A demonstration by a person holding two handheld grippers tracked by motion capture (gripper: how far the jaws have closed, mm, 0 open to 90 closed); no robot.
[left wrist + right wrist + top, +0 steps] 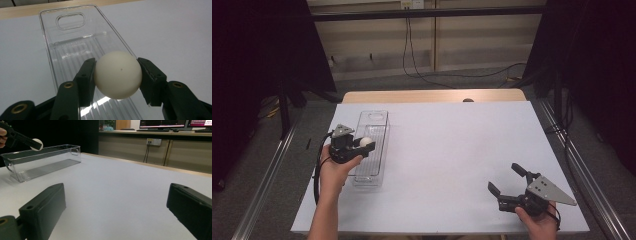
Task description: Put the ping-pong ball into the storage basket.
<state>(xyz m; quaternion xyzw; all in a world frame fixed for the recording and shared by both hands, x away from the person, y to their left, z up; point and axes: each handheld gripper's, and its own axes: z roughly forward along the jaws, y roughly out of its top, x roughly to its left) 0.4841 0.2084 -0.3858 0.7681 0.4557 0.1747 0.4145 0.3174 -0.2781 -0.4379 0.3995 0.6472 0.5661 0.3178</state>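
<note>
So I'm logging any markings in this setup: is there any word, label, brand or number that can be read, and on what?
None can be read.
White ball in the left gripper: one small dark dot, no lettering.
Clear bin: no label.
Screens behind the table in the right gripper view: lit lines, too small and blurred to read.
Wall socket: no legible marking.

white-topped table (452, 150), grey floor (287, 130), black curtains (257, 45), wooden wall cabinets (155, 150), monitors (162, 123).
</note>
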